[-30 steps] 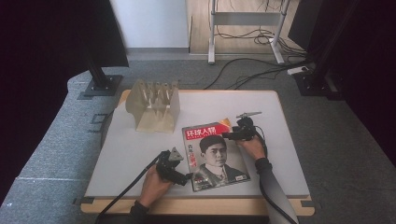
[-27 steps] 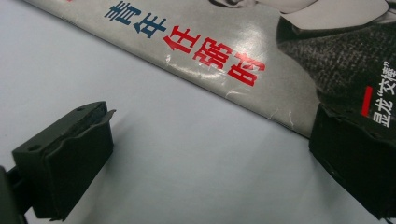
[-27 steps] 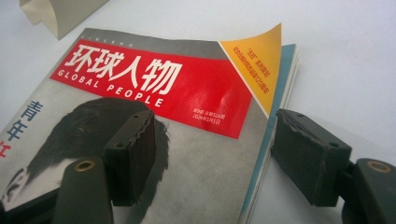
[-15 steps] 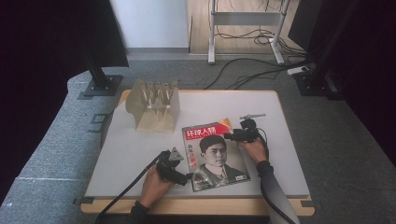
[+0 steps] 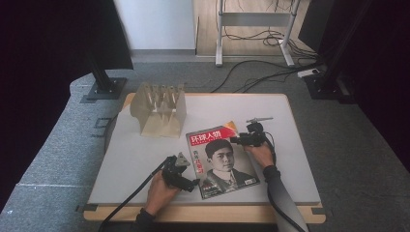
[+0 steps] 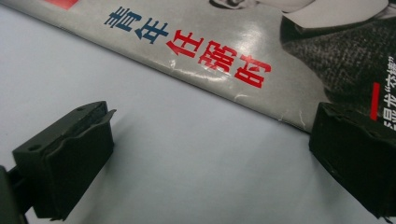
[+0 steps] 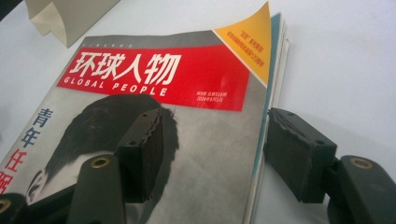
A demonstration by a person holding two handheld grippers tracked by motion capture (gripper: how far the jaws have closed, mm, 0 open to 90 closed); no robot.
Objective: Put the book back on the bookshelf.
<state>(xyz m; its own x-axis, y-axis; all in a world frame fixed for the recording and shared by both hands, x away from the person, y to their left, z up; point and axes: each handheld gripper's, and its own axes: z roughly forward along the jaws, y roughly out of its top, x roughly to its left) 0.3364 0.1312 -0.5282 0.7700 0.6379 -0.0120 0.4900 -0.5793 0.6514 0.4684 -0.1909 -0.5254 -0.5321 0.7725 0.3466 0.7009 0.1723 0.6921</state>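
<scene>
A magazine (image 5: pixel 221 161) is lying flat on the white counter (image 5: pixel 285 116), between the two hand-held grippers. The left hand-held gripper (image 5: pixel 186 178) is resting low at the magazine's near left edge, its jaws standing wide apart and gripping nothing; in the left gripper view (image 6: pixel 205 154) one jaw is sitting on bare counter (image 6: pixel 70 65) and the other is overlapping the cover's corner, with the magazine's (image 6: pixel 243 56) spine edge running just ahead of them. The right hand-held gripper (image 5: pixel 240 140) is reaching in at the magazine's far right edge. In the right gripper view its jaws (image 7: pixel 210 144) are open wide and straddling the page edge, one over the cover (image 7: pixel 154 79), one beside it over the counter; whether they are touching the pages cannot be told. Beyond the left hand-held gripper, well apart from it, a pale slotted rack (image 5: pixel 158 109) is standing on the counter.
</scene>
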